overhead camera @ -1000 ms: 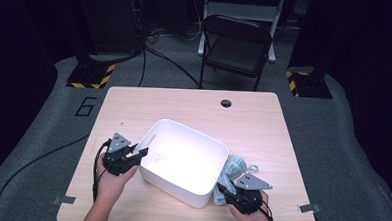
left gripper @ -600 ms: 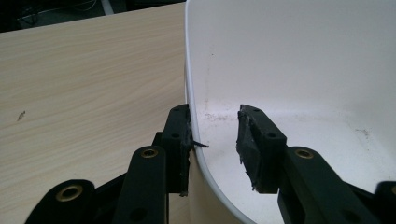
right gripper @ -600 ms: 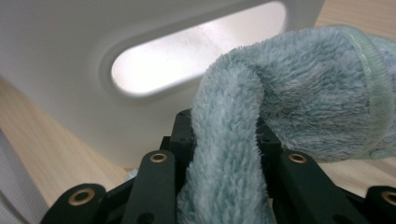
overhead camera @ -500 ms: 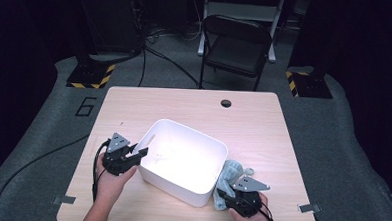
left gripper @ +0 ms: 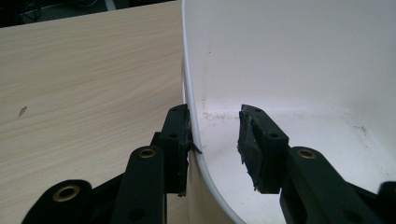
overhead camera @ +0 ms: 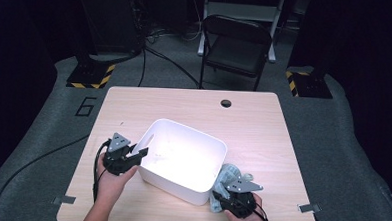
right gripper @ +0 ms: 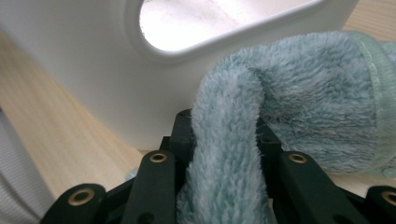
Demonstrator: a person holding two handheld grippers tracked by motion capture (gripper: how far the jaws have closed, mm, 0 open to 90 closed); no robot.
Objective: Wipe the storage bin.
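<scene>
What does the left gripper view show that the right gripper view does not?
Left gripper view: the left gripper straddles the white bin's rim, one jaw outside against the wall, the other inside and apart from it; the bin's floor is bare.

Right gripper view: the right gripper is shut on a fluffy pale blue towel, beside the bin's handle cutout.

Both: the white bin and the wooden table.

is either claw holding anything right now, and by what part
The right claw pinches a bunched fold of the light blue fluffy cloth. The left claw straddles the white bin's rim, jaws not clamped.
</scene>
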